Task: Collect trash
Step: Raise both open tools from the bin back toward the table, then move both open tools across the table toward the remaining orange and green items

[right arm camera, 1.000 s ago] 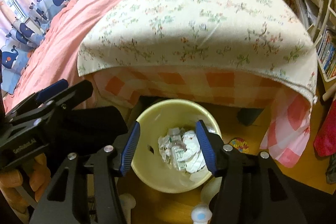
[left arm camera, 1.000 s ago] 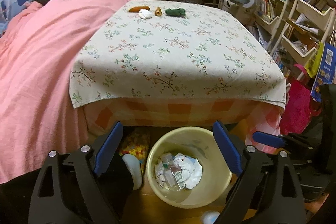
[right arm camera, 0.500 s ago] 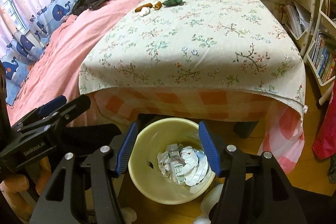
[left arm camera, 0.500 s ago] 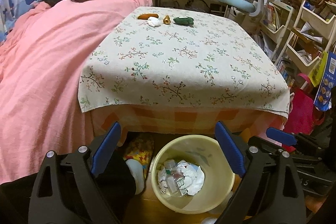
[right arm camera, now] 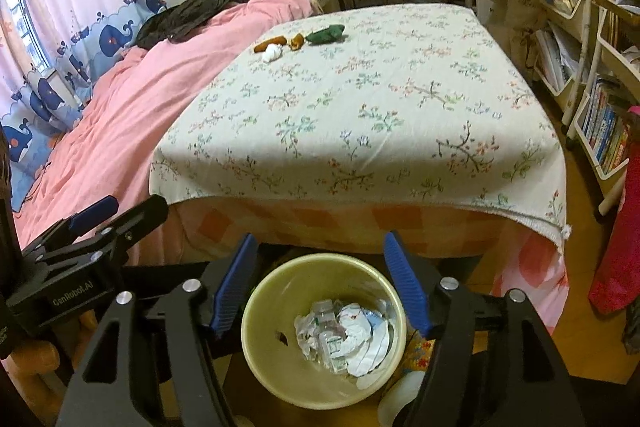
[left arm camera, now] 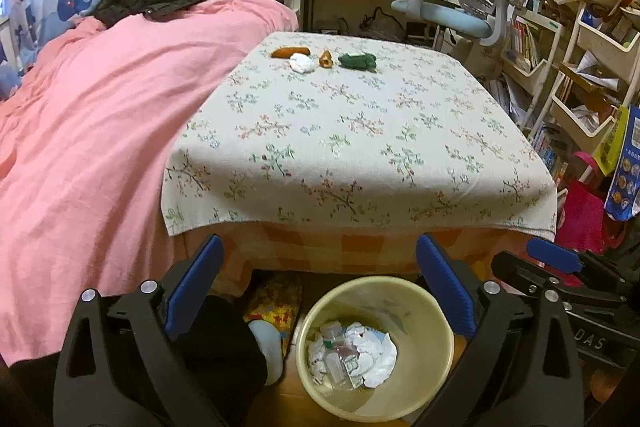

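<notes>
Both claws, left (left arm camera: 318, 287) and right (right arm camera: 316, 277), gape empty above the bin (right arm camera: 256, 301), which already holds paper. Remaining trash (left arm camera: 302, 62) lies far ahead on the table (left arm camera: 400, 155); the long reach risks snagging the cloth or scattering the clustered scraps.

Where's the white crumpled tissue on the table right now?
The white crumpled tissue lies at the table's far edge, just in front of the orange-brown piece, left of the small tan piece and green wrapper.
</notes>
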{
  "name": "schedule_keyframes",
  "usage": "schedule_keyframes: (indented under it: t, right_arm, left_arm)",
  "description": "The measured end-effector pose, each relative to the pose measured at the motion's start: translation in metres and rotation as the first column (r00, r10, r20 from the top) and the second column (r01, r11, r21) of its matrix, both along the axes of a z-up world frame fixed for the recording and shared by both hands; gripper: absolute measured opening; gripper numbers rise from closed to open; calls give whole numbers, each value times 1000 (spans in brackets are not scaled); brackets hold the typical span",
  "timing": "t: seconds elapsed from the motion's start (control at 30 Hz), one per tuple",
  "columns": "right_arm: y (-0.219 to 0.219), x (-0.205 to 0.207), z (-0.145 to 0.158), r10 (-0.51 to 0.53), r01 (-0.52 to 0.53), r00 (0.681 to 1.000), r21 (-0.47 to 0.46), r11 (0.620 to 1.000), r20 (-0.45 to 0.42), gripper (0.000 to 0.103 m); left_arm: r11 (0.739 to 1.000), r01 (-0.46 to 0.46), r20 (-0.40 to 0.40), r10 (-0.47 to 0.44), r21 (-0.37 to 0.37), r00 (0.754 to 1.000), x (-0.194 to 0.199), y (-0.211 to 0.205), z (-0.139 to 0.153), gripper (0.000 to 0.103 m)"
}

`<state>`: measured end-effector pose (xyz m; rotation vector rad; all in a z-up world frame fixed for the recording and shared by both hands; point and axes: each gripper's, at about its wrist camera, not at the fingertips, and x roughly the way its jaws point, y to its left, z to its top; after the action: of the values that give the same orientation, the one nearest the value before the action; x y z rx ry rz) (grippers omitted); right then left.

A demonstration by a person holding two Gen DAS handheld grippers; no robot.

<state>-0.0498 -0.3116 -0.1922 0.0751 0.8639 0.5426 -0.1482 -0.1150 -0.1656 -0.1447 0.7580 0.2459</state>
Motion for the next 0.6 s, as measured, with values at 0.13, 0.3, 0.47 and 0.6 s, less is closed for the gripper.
schedule_keyframes:
  t: [0.13,0.3,0.47,0.6]
  right_arm:
    - [1,4,3,-6,6,1000,4,1000,9,65]
    - [6,15,19,-11,11,999,10,1000,45,67]
    - [14,26,31,-1,0,998,21,1000,68,67]
    - [22,35,40,14,-15,996,13,1000,87,67]
  left_arm:
    - [1000,-2,18,2,1,1000,6,4,7,95]
    - [1000,-25,49,24,9,999,18,14,20,95]
    - [999,-49,67,48,4,997,28,23,29,95]
    - [999,-47,76,45,17,996,36,26,35,95]
